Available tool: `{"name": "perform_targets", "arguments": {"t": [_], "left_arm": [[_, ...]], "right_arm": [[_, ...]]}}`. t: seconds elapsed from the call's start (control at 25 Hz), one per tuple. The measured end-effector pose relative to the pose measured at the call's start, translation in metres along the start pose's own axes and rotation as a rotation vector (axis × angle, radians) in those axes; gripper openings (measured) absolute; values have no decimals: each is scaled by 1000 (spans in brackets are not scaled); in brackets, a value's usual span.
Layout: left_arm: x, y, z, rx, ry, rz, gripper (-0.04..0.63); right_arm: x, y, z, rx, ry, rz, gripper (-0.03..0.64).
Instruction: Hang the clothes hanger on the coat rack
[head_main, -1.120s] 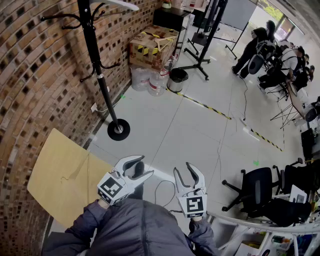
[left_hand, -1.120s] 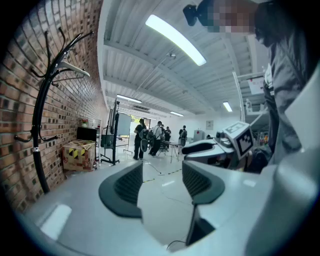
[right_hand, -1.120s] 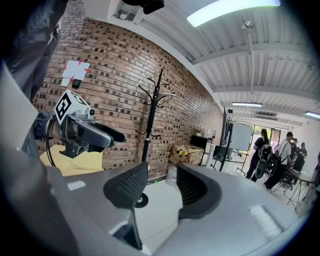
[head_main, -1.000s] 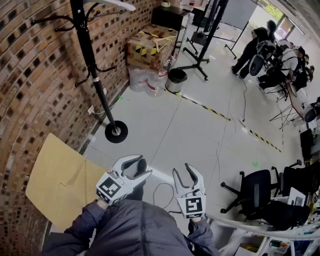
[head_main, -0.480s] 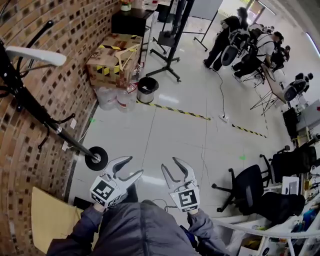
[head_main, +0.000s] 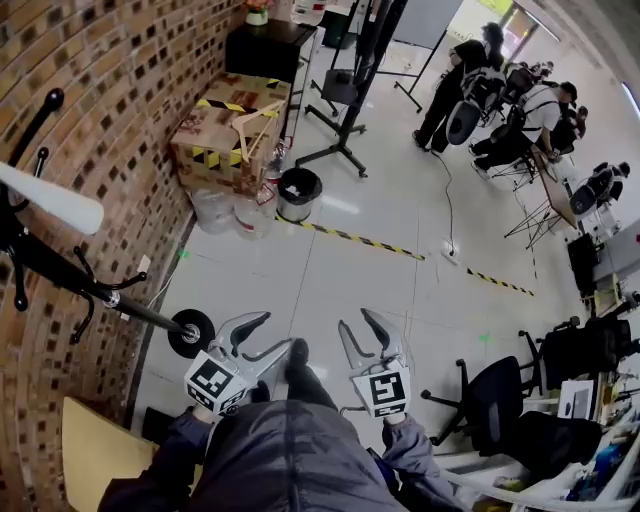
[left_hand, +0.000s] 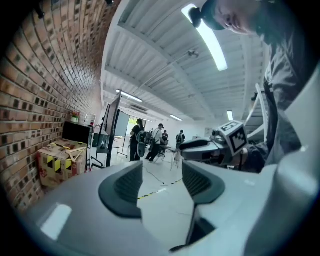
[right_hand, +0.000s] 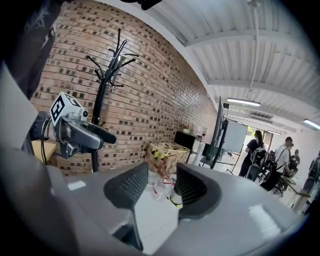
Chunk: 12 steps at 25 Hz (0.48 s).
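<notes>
A wooden clothes hanger (head_main: 256, 118) lies on top of a cardboard box (head_main: 215, 135) by the brick wall, far ahead of both grippers. The black coat rack (head_main: 70, 275) leans across the left of the head view, its round base (head_main: 190, 333) just left of my left gripper (head_main: 270, 332). A white bar-shaped piece (head_main: 50, 200) shows near the rack's top. The left gripper is open and empty. My right gripper (head_main: 357, 322) is open and empty beside it. The right gripper view shows the rack (right_hand: 107, 75), the box (right_hand: 167, 154) and the left gripper (right_hand: 75, 131).
Several water bottles (head_main: 232, 212) and a black bin (head_main: 299, 190) stand in front of the box. A yellow-black tape line (head_main: 352, 238) crosses the floor. An office chair (head_main: 497, 395) is at the right, people (head_main: 470, 80) at the back right, a wooden board (head_main: 95, 450) at the lower left.
The person has walked forward along the wall: the coat rack has slid to the left edge and the box with the hanger looks nearer. Both grippers stay open and empty.
</notes>
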<state>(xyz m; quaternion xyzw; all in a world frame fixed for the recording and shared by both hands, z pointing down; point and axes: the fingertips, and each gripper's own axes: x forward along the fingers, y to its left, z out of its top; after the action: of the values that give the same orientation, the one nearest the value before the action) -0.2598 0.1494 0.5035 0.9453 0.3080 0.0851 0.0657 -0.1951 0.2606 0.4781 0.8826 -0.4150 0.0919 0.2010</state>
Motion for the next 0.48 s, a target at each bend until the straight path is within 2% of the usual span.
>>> {"name": "perform_targets", "arguments": {"t": [0.28,0.48], "left_arm": [[57,86,7,-25,23,100,259],[124,156,21,-50,64,129,261]], "right_arm": [[98,-59,0,-9,-44,75,181],[171,-116,6,-17,-61,121,181]]}}
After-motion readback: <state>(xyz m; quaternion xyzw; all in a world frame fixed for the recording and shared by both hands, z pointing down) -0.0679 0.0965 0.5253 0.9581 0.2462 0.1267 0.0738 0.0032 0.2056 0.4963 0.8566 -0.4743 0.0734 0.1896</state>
